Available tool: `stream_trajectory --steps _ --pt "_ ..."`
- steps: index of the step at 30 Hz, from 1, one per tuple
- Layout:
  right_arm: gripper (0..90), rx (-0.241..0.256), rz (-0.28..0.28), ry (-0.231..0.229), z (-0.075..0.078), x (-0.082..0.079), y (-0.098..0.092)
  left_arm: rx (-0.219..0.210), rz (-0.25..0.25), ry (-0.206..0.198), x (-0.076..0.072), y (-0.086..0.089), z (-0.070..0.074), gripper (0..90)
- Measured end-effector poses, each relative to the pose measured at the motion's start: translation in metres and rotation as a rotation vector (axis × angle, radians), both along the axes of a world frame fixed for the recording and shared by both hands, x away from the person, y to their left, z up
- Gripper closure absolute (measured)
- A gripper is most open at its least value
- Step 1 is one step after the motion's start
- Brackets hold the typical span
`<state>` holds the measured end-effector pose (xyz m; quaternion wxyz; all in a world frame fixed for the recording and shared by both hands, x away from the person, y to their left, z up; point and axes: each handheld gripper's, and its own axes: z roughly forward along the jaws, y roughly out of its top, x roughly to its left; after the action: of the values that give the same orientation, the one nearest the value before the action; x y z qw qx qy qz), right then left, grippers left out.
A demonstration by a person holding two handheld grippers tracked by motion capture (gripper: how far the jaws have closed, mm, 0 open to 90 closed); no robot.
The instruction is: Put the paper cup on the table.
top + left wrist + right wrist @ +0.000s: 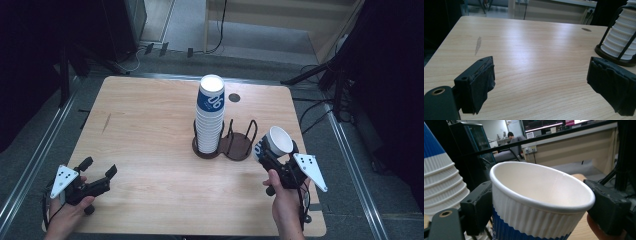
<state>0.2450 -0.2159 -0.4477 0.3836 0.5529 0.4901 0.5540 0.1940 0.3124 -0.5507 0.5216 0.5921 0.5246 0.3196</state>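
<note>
A tall stack of white and blue paper cups (210, 116) stands in the left ring of a dark two-ring wire holder (235, 146) at the table's middle; the stack (620, 37) shows again at the far right of the left gripper view. My right gripper (271, 150) is shut on a single white and blue paper cup (274, 142), tilted, just right of the holder. That cup (536, 202) sits between the two pads. My left gripper (99, 170) rests open near the front left corner, nothing between its pads (477, 85).
The wooden table (150, 130) has a dark round hole (233, 97) behind the stack and a faint smudge (106, 122) at the left. The holder's right ring holds nothing. Cables and stands lie on the floor beyond the far edge.
</note>
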Motion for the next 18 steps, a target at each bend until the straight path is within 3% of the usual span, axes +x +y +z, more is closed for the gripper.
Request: stream_trajectory --steps 9,18 --pt "14.3 -0.091 -0.055 -0.012 -0.008 0.009 -0.011 0.002 0.005 0.014 0.002 0.000 -0.002 8.7" --pt "14.0 -0.225 -0.098 -0.040 -0.023 0.024 -0.017 0.006 0.008 0.015 0.004 -0.001 -0.002 8.8"
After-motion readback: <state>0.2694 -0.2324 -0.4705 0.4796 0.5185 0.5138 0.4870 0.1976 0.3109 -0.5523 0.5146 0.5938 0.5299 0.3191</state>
